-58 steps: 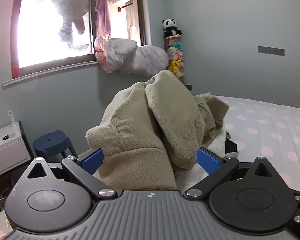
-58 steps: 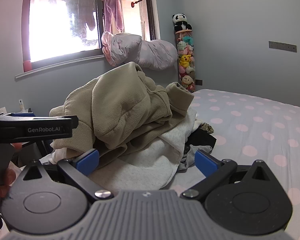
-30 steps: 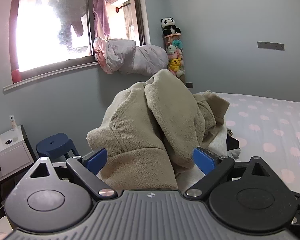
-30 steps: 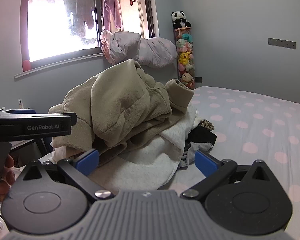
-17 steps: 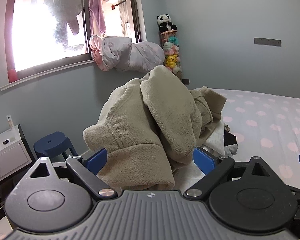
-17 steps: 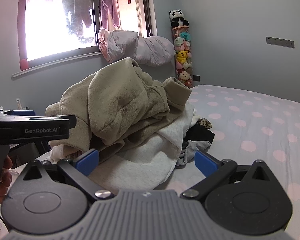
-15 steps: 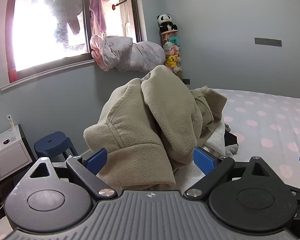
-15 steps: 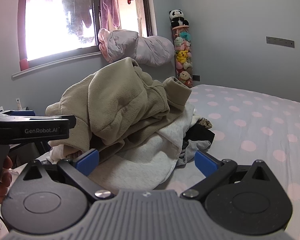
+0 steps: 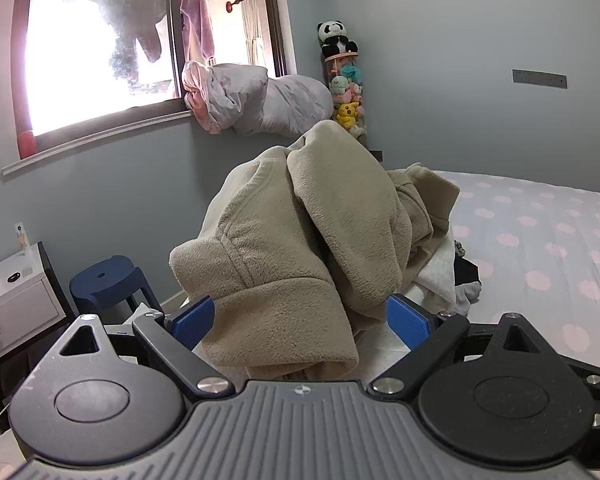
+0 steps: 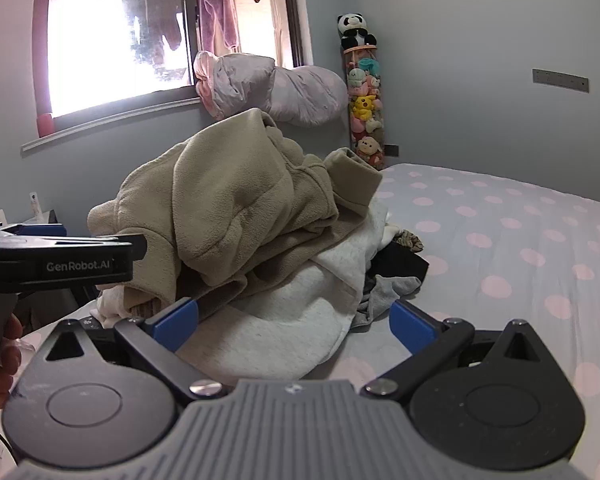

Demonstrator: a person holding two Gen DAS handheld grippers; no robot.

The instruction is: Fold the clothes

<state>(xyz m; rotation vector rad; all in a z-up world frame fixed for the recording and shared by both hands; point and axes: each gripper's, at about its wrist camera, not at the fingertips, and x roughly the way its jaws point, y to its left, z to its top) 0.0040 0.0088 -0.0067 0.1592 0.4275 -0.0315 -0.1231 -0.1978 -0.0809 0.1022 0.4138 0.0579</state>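
1. The left gripper stood spread wide, its blue fingertips on either side of the nearest fold of the beige fleece, not pinching it.
2. The right gripper was also spread and empty, low over the edge of a pale grey garment that lay under the fleece.
3. The clothes to fold sat as one heap at the near corner of the bed: fleece on top, grey piece beneath, dark items and a patterned scrap tucked at the right side.
4. The fleece was bunched and overlapped itself, so no collar, hem or sleeve end could be told apart with certainty.
5. Risk, as I judged it: closing on the thick nearest fold could take several layers, or the grey piece too, and drag the heap along.
6. The pile sat near the bed's edge, above a blue stool; a sideways tug might spill clothes to the floor.
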